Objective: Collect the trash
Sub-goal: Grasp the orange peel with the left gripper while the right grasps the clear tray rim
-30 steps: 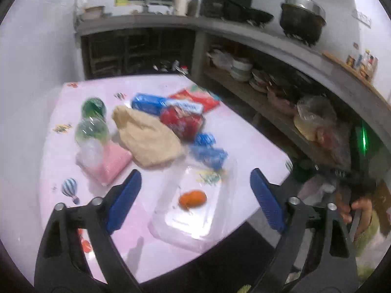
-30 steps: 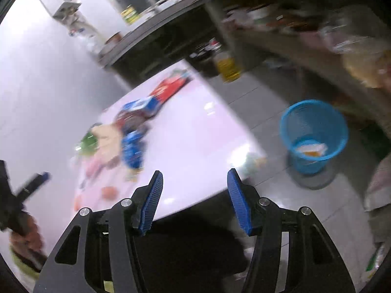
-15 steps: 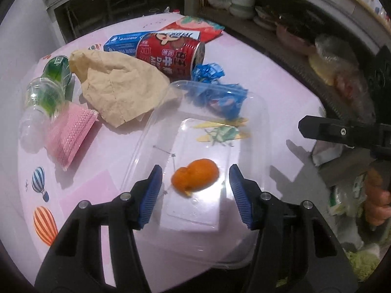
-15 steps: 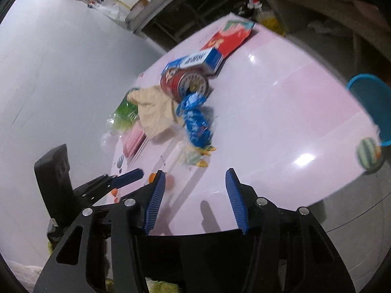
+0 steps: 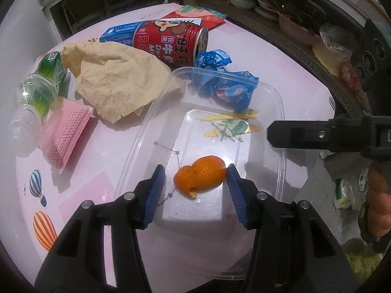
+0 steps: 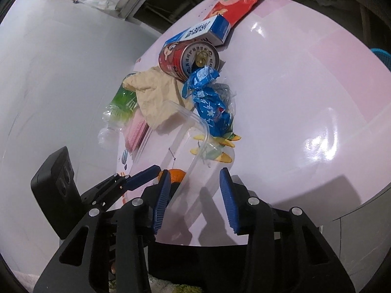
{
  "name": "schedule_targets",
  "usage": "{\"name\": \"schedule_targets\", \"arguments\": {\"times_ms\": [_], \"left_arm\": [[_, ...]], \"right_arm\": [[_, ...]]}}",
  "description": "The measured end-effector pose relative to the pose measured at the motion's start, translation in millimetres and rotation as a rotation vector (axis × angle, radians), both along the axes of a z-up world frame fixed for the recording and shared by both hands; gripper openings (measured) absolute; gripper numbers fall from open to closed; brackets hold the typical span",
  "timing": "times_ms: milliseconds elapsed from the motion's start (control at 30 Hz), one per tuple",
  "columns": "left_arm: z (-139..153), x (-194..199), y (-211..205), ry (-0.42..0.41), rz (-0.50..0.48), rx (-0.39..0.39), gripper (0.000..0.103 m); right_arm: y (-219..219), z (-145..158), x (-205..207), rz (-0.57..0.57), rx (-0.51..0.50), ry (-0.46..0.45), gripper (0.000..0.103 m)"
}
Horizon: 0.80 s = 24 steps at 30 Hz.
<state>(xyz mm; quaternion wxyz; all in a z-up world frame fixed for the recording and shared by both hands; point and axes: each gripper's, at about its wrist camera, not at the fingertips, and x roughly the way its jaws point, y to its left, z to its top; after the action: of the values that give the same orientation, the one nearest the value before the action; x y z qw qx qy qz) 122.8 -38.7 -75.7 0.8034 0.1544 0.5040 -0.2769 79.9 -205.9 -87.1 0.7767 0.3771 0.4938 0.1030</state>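
Both claws have come down and been closing, left claw (image 5: 194, 185) around the orange peel piece (image 5: 200, 176) but not yet squeezing it, right claw (image 6: 194, 195) half open over the wall of the clear plastic tray (image 5: 281, 122) at the tabletop (image 5: 97, 171) near edge, so a push might tip it off.

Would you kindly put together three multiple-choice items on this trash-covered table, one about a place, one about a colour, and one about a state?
1. Where is the orange peel?
A. On the brown paper
B. Inside the clear container
C. Under the can

2. What colour is the can lying on its side?
A. Red
B. Yellow
C. Silver only

3. How does the left gripper stand?
A. Shut on the green bottle
B. Fingers either side of the peel, not clamped
C. Out of view

Answers:
1 B, the peel rests on the container's clear floor.
2 A, its printed wall is red.
3 B, a gap shows beside the left finger; its fingers have just been closing around the peel.
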Motion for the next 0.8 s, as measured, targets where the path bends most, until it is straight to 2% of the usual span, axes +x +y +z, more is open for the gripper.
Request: {"name": "schedule_targets", "arguments": {"times_ms": [267, 333, 500, 567, 800], "left_arm": [[-2, 1, -4, -0.025, 0.02, 0.014, 0.04], [-2, -1, -5, -0.023, 0.011, 0.0, 0.026], [0, -5, -8, -0.063, 0.024, 0.0, 0.017], [5, -3, -5, -0.097, 0.045, -0.005, 0.015], [19, 2, 13, -0.073, 0.084, -0.092, 0.012]], "right_arm": [[8, -8, 5, -0.031, -0.002, 0.044, 0.032], [9, -7, 6, -0.035, -0.01, 0.043, 0.027], [13, -4, 8, -0.036, -0.025, 0.078, 0.024], [12, -4, 8, -0.039, -0.025, 0.093, 0.024], [14, -3, 9, -0.047, -0.005, 0.121, 0.025]]}}
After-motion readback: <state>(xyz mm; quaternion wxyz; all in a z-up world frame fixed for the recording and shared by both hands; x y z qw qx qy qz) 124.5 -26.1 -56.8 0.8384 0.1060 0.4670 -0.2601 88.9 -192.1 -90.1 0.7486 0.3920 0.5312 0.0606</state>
